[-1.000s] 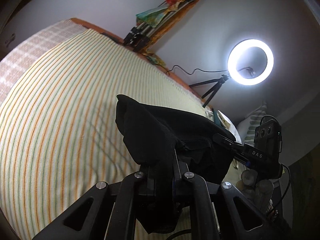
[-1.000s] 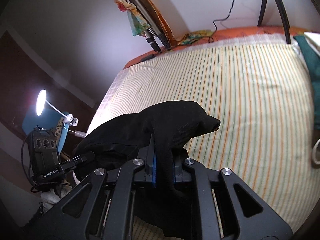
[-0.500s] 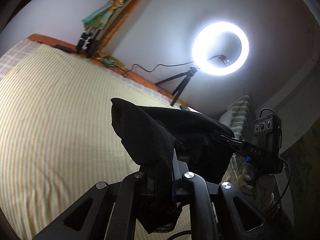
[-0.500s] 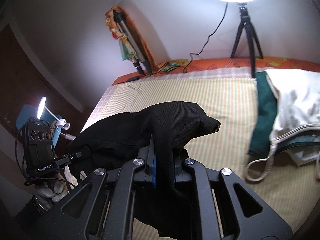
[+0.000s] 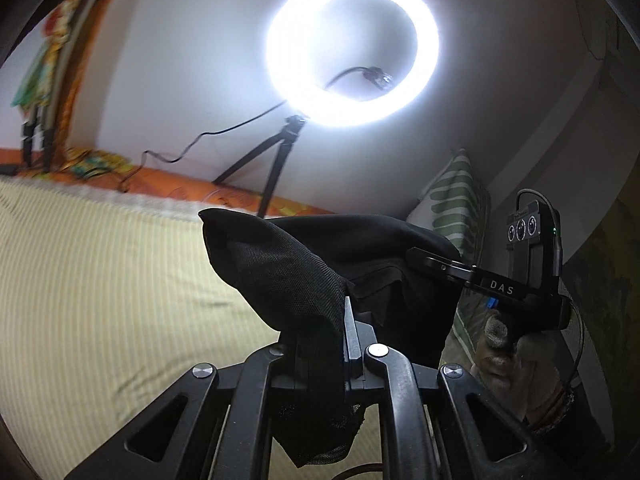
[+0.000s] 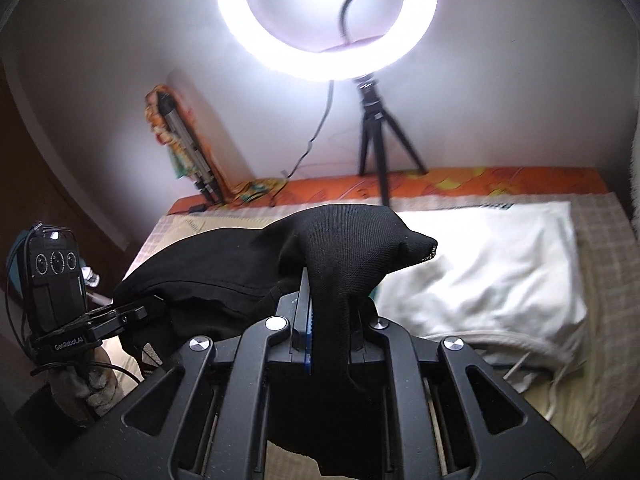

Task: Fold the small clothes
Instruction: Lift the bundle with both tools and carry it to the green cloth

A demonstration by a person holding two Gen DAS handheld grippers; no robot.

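A small black garment point(image 5: 304, 280) hangs in the air between my two grippers, above the striped bed point(image 5: 100, 288). My left gripper point(image 5: 320, 332) is shut on one corner of it; the cloth bunches over the fingertips. My right gripper point(image 6: 316, 312) is shut on another corner of the black garment point(image 6: 344, 256). In the left wrist view the right gripper point(image 5: 436, 262) grips the cloth's far right edge. In the right wrist view the left gripper point(image 6: 132, 314) holds the far left edge. The cloth sags between them.
A lit ring light point(image 5: 352, 48) on a tripod point(image 6: 376, 136) stands at the bed's far edge by the wall. A white garment pile point(image 6: 488, 276) lies on the bed to the right. A folded tripod point(image 6: 188, 148) leans on the wall. A striped pillow point(image 5: 456, 204) stands at right.
Both grippers have tilted upward and swung right with the black garment held; the ring light and white pile have come into central view. The grips have not changed.
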